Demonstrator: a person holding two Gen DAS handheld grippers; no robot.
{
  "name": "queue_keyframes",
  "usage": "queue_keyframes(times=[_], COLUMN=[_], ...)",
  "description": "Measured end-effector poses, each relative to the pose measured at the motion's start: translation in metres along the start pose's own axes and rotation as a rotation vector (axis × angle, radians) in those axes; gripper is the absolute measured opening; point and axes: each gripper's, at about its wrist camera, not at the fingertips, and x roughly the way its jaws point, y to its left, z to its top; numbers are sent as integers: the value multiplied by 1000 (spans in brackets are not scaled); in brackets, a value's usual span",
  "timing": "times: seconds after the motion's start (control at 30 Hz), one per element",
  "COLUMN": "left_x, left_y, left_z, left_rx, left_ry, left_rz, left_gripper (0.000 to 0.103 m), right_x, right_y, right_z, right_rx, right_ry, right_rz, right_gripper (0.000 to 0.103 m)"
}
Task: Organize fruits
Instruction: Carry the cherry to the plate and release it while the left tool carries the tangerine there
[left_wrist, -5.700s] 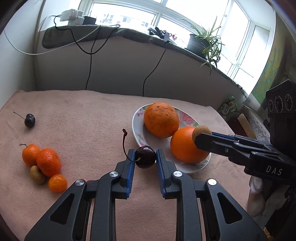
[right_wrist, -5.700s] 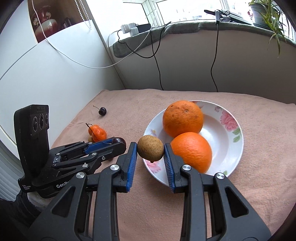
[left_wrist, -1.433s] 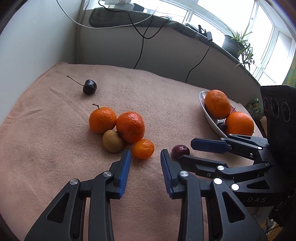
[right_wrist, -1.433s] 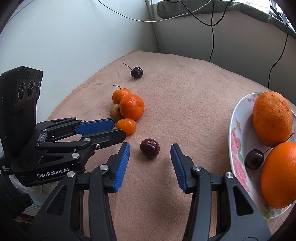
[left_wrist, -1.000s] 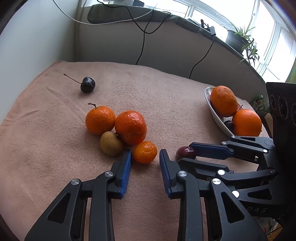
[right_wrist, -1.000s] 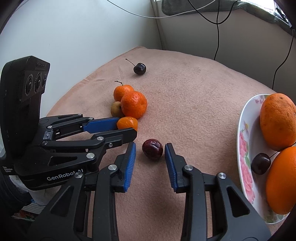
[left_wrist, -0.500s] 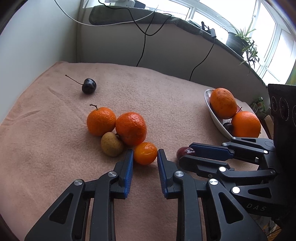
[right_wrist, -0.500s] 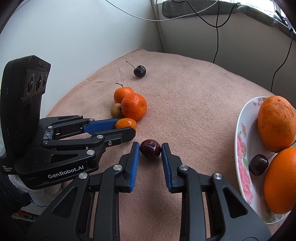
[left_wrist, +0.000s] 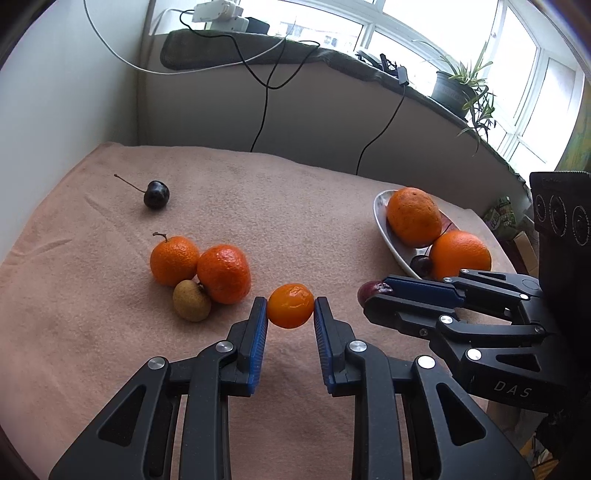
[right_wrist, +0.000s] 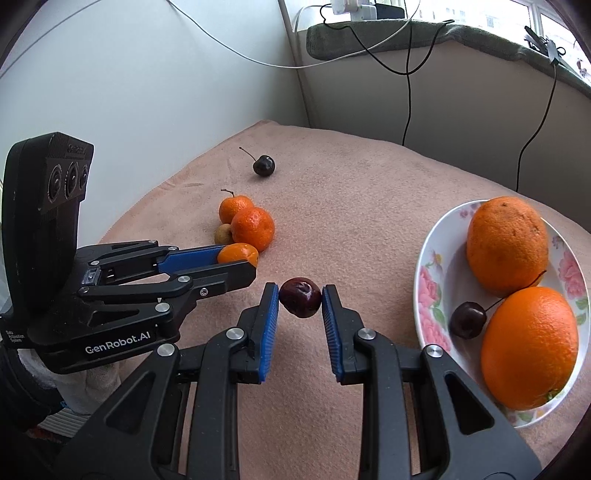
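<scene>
Since the frame half a second back both sets of fingers have finished closing, and the small mandarin (left_wrist: 290, 305) and dark red cherry (right_wrist: 300, 297) now sit clamped rather than loose on the cloth. Left gripper (left_wrist: 290, 314) pinches the mandarin between its blue pads, lower centre of the left view; right gripper (right_wrist: 300, 301) pinches the cherry the same way, centre of the right view. I judge this as the grasp step just done on both sides, with transport next. The plate (right_wrist: 434, 266) is at the right edge of the right view, already holding two oranges (right_wrist: 508, 245) and a stemmed cherry (right_wrist: 467, 319). Next I need to lift both clear of the pink cloth on the bench (left_wrist: 314, 206) and swing right toward the plate, keeping the two rigs from crossing. Free space on the plate is tight, so I'd drop into the gap at its near rim. Left on the cloth: two mandarins (left_wrist: 223, 273), a brown fruit (left_wrist: 192, 300) and a dark cherry (left_wrist: 156, 194) upper left.
</scene>
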Motion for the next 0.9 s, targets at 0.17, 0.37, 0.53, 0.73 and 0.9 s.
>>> queue_keyframes(times=[0.17,0.37,0.53,0.73,0.9], left_x=[-1,0,5,13,19], left_y=[-14,-32,-48,-64,-76], left_z=[5,10,14,17,20], left_rx=[14,34,56,79,95], left_ry=[-13,-22,-21,-15,-8], left_rz=[-17,-39,-59,-83,-101], left_gripper=[24,24,24,24,24], right_x=[-16,-41,-58,-74,-89], right_y=[-11,-24,-40,-58,-75], right_z=[1,-1,-2,-1,-1], right_rx=[16,34,55,81,104], right_ry=[-29,-69,-99,-133,-158], right_rz=[-16,-40,-58,-88,-116], right_gripper=[25,25,25,25,25])
